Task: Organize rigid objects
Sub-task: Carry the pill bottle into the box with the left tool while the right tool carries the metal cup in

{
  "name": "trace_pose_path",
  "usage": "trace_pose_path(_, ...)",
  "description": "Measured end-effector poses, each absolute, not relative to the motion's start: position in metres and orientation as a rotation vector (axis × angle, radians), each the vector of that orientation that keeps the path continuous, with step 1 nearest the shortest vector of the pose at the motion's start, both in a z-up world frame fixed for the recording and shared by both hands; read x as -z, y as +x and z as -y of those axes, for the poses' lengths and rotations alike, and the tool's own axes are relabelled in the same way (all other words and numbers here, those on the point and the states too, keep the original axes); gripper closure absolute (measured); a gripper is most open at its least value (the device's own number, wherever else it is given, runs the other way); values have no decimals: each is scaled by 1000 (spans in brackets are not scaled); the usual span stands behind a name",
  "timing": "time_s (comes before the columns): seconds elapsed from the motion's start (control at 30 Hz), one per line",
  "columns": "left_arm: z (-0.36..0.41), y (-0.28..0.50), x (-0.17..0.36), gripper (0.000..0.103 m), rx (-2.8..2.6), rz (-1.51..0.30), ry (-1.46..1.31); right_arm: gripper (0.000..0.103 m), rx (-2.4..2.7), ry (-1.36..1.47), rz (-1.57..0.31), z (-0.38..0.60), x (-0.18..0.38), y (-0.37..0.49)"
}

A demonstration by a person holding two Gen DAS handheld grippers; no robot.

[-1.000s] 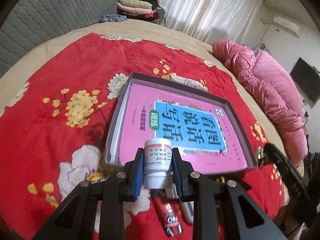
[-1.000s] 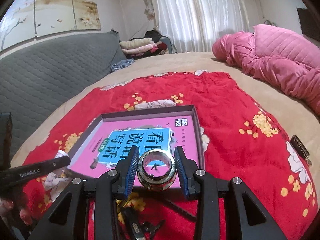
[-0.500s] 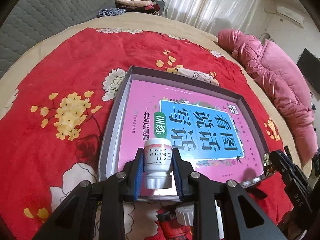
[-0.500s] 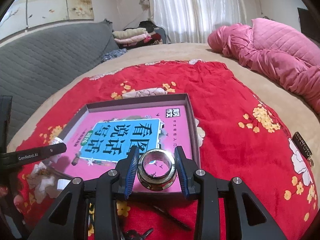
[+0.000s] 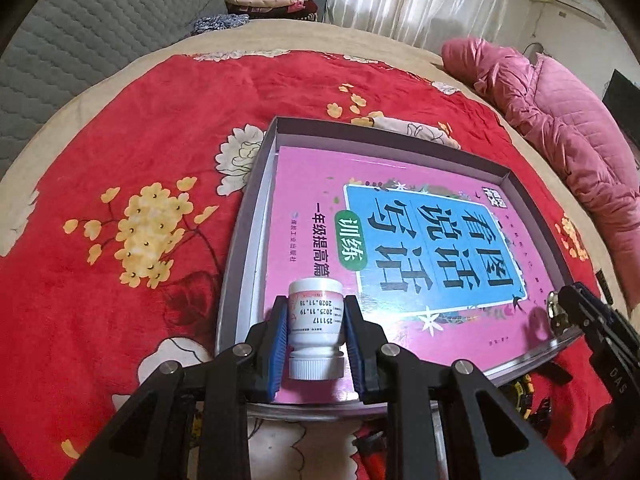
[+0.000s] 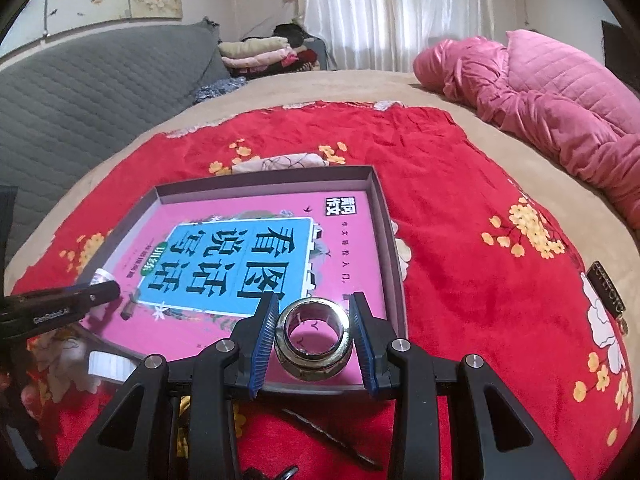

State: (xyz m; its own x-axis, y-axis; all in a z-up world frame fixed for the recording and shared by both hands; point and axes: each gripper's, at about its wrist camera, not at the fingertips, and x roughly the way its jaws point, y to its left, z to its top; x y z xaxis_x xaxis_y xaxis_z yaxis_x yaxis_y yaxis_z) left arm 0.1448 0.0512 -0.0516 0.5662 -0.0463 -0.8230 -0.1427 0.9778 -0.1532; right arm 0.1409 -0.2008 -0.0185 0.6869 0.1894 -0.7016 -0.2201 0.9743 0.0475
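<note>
The left gripper (image 5: 316, 344) is closed on a small white medicine bottle (image 5: 315, 330), which is held with its ribbed cap toward the camera and its dated label facing up. The right gripper (image 6: 314, 340) is clamped on a shiny metal ring fitting (image 6: 313, 338), whose open bore is seen end-on between the blue pads (image 6: 264, 340).

Compared with a second ago, both grippers are seen to have been carried forward and lower: the bottle, which was then short of the box's near wall, is now held over the near-left corner of the shallow grey box (image 5: 256, 200), above the pink workbook (image 5: 400, 248) that lies inside it. The ring, which was then short of the near edge too, is now held over the near-right corner of the same box (image 6: 384, 216). The right gripper's tip and a glint of the ring are caught at the right edge of the left view; the left gripper's tip and the bottle's base are seen at the left of the right view.

Both items are judged to be at the point of release; whether either already touches the workbook cannot be told. A round bottle may roll once released. Other small items, among them a dark slender piece (image 6: 328, 436), are left on the red floral blanket (image 5: 140, 140) near the box, so the sorting is judged unfinished.
</note>
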Motion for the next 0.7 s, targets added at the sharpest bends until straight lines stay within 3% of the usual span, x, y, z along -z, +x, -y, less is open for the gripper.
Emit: trace_pose_path(0.7,-55,145,51,76,-31,-982,-246,65,-161,-66,-825,212,25,145)
